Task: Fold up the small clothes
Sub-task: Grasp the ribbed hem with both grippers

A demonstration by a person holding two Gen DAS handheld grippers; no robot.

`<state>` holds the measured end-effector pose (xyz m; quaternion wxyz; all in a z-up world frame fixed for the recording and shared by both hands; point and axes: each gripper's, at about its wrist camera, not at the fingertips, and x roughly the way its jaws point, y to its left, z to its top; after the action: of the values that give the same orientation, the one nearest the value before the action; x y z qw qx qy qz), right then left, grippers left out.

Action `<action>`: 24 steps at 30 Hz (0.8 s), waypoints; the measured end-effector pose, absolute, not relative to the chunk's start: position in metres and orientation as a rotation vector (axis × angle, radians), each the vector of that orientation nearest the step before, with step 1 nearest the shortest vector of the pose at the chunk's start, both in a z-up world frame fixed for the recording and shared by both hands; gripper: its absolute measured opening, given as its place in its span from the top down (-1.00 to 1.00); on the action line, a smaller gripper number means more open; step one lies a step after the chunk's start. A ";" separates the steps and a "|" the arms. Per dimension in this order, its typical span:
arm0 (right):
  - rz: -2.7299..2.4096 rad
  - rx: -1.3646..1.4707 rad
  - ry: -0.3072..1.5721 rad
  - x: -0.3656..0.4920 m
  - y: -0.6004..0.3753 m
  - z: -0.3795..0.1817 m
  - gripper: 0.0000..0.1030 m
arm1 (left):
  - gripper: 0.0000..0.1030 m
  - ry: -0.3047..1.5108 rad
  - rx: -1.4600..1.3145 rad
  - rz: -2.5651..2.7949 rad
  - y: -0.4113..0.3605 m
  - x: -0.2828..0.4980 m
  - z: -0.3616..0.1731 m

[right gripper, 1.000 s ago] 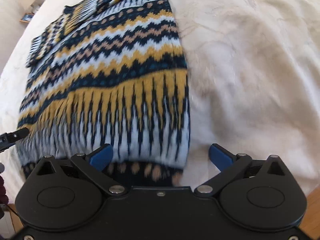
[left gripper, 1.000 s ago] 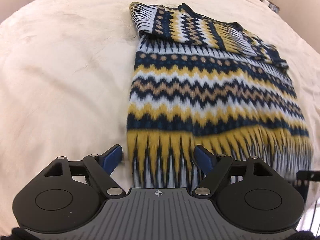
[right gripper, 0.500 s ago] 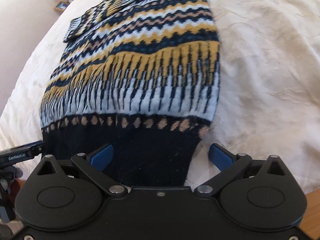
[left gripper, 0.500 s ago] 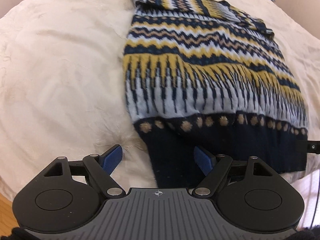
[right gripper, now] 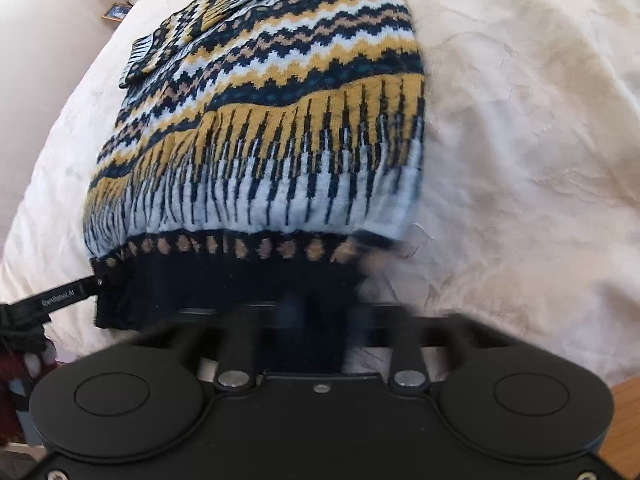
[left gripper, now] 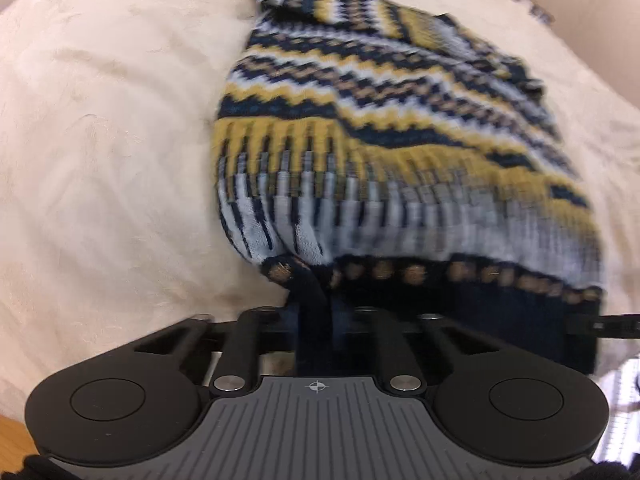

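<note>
Left hand-held gripper [left gripper: 316, 320] clamped; right hand-held gripper [right gripper: 316, 320] closing.

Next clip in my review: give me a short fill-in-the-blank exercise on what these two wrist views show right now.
1. The zigzag-patterned knit sweater lies on a cream ____ bedcover.
2. The left tool is shut on the sweater's plain ____ hem band.
3. The right tool grips the ____ hem band.
4. Just above that band runs a row of ____ dots.

Missing words: fuzzy; navy; same; tan
</note>
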<state>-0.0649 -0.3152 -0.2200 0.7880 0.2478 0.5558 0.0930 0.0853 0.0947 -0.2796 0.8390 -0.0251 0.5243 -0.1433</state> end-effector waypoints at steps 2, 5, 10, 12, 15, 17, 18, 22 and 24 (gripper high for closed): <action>0.223 0.511 1.179 -0.064 -0.314 -0.209 0.76 | 0.81 1.081 -0.025 -0.309 0.092 0.083 -0.266; 0.263 0.493 1.083 -0.070 -0.315 -0.174 0.76 | 0.81 0.992 -0.033 -0.338 0.094 0.077 -0.231; 0.268 0.529 0.958 -0.094 -0.328 -0.120 0.76 | 0.81 0.919 -0.089 -0.376 0.111 0.061 -0.185; 0.248 0.535 0.984 -0.101 -0.331 -0.123 0.76 | 0.81 0.965 -0.101 -0.373 0.117 0.056 -0.193; 0.203 0.523 1.085 -0.100 -0.332 -0.154 0.76 | 0.81 1.065 -0.066 -0.342 0.120 0.055 -0.230; 0.189 0.495 1.166 -0.094 -0.328 -0.179 0.75 | 0.79 1.126 -0.052 -0.315 0.121 0.060 -0.256; 0.180 0.474 1.194 -0.092 -0.326 -0.189 0.74 | 0.74 1.147 -0.034 -0.298 0.121 0.062 -0.265; 0.159 0.452 1.213 -0.087 -0.324 -0.197 0.59 | 0.68 1.142 -0.055 -0.290 0.127 0.062 -0.273; 0.158 0.468 1.180 -0.090 -0.328 -0.191 0.37 | 0.50 1.129 -0.079 -0.310 0.131 0.060 -0.271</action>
<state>-0.0898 -0.3277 -0.1909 0.8025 0.2182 0.5504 0.0736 0.0596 0.1313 -0.2710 0.8327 -0.0373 0.5328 -0.1464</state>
